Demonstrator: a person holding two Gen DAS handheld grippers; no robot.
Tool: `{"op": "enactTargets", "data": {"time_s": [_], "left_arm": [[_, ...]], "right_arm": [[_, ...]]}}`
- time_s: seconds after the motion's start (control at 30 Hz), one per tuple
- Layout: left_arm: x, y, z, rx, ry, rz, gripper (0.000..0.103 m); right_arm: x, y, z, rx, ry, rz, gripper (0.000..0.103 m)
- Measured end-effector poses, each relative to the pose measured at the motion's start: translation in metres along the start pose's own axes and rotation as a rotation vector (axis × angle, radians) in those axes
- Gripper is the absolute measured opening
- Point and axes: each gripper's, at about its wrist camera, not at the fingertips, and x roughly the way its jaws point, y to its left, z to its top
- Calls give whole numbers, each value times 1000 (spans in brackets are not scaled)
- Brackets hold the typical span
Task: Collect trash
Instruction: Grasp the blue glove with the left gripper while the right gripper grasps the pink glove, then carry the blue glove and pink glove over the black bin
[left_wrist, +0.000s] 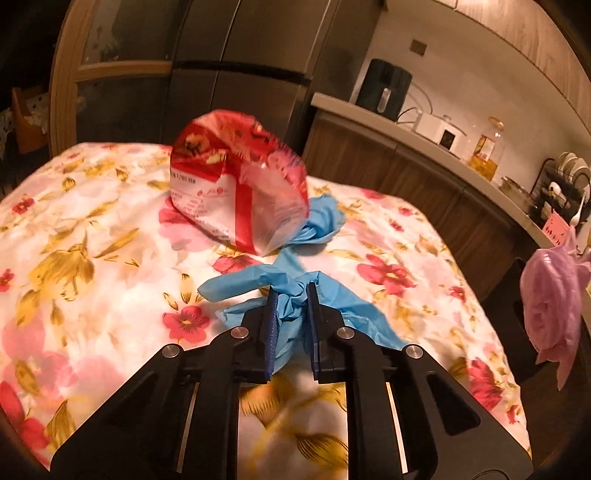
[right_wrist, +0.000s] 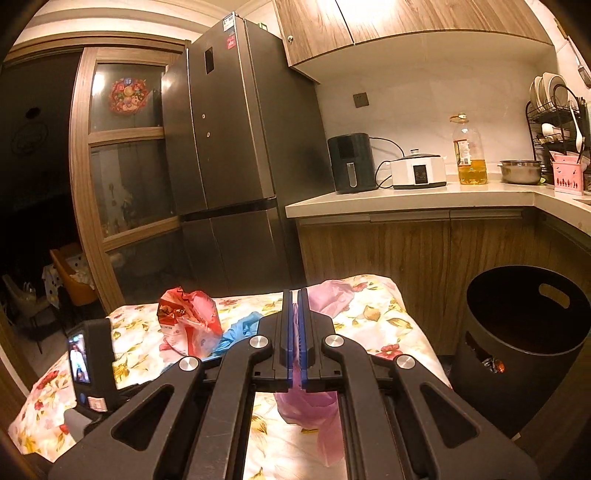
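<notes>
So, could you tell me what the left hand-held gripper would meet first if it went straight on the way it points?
Likely the red-and-white bag standing just beyond the blue glove it grips, though depth is hard to judge.

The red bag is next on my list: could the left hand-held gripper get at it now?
Probably not yet: the left hand-held gripper is shut on the blue glove. The red bag stands just beyond, with nothing between.

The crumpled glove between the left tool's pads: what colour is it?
Blue, clearest in the left wrist view.
</notes>
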Motion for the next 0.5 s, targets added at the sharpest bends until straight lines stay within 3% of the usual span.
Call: {"op": "enactTargets", "data": {"time_s": [0.5], "left_arm": [[-76, -77, 12, 146, -168, -100, 13]], "right_arm": [[-36, -23, 10, 22, -31, -31, 3]]}}
